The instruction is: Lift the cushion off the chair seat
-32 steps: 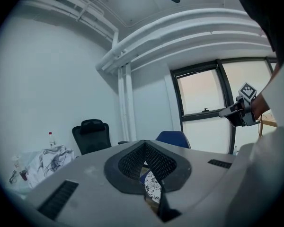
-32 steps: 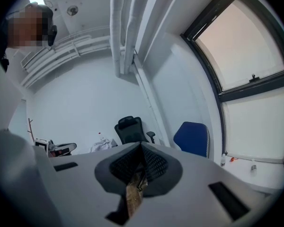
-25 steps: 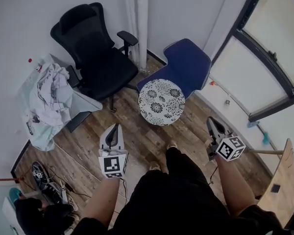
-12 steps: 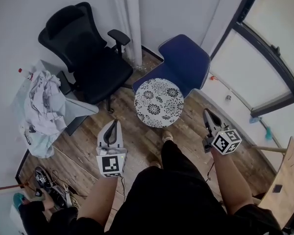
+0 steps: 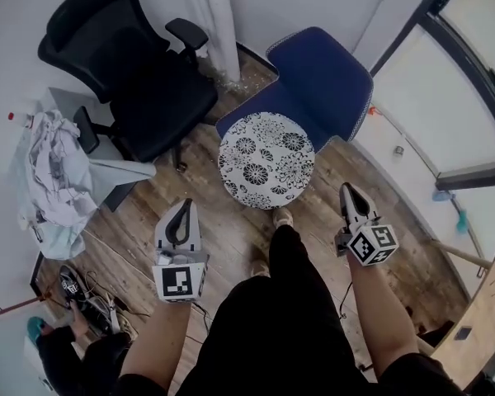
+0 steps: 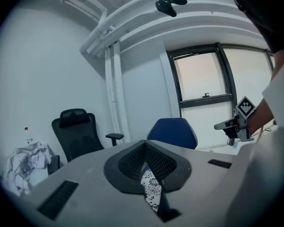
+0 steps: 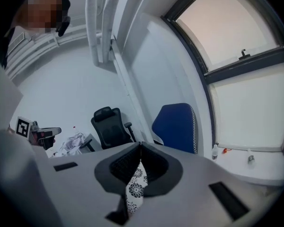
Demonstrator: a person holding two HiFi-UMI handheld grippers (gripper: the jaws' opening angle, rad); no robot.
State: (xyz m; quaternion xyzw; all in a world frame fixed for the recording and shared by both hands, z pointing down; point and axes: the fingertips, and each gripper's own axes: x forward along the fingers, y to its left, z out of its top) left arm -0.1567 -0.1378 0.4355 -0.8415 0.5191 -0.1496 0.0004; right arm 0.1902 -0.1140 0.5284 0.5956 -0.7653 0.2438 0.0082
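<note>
A round white cushion [image 5: 266, 160] with a black flower print lies on the seat of the blue chair [image 5: 326, 81]. My left gripper [image 5: 184, 206] is held short of it, to the cushion's lower left, jaws shut and empty. To the cushion's lower right my right gripper [image 5: 349, 193] also stays clear of it, shut on nothing. In the left gripper view the left gripper [image 6: 143, 143] shows a strip of the cushion [image 6: 150, 188] through the slit behind its tips. The right gripper [image 7: 140, 145] shows the cushion [image 7: 135, 186] the same way.
A black office chair [image 5: 124, 64] stands left of the blue one, with a white pipe column [image 5: 214, 15] between them at the wall. Crumpled clothes [image 5: 54, 167] lie on a grey box. Shoes and cables [image 5: 78, 299] sit lower left. A wooden board [image 5: 478, 304] is at right.
The cushion and blue chair have grown larger and nearer in the head view. Both grippers have moved forward and down toward the cushion, still shut.
</note>
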